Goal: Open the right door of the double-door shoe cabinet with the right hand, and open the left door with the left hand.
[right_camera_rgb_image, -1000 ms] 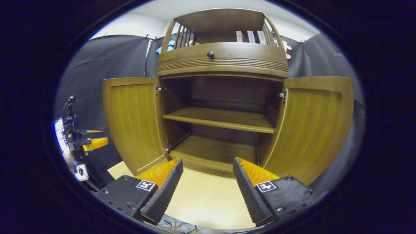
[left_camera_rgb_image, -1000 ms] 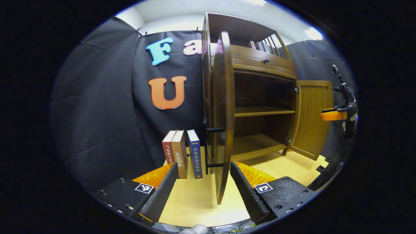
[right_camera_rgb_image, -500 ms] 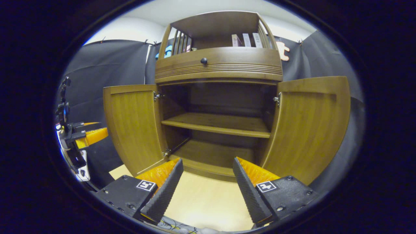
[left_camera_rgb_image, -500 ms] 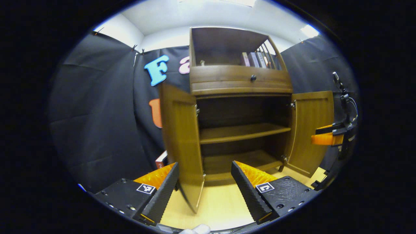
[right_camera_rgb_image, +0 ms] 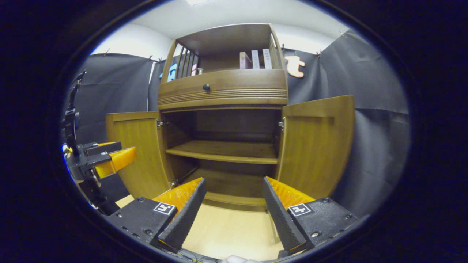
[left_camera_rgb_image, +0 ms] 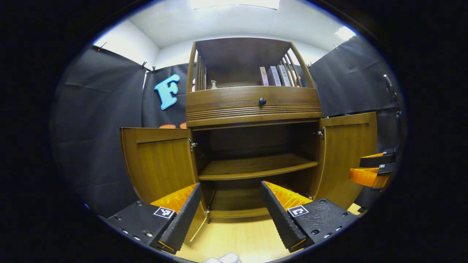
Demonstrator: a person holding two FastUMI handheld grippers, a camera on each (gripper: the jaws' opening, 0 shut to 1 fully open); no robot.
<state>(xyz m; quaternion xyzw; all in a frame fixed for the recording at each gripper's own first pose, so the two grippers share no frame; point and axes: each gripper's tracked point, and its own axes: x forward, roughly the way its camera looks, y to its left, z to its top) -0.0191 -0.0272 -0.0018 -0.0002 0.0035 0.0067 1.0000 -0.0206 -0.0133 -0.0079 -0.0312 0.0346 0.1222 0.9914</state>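
Note:
The wooden shoe cabinet faces both grippers with its two doors swung wide. Its left door and right door stand out to the sides, baring a bare middle shelf and a bottom board. My left gripper is open in front of the lower compartment and holds nothing. My right gripper is open too, a little off from the cabinet, empty. In the left gripper view the right gripper hangs by the right door; in the right gripper view the left gripper hangs by the left door.
The cabinet stands on a pale wooden floor. Above the doors sits a drawer with a round knob. Several books stand on the top shelf behind rails. Black cloth walls close in on both sides.
The left gripper has swung from beside the left door's edge round to face the cabinet's front; the left door now shows fully open. The right gripper has drifted back and rightward.

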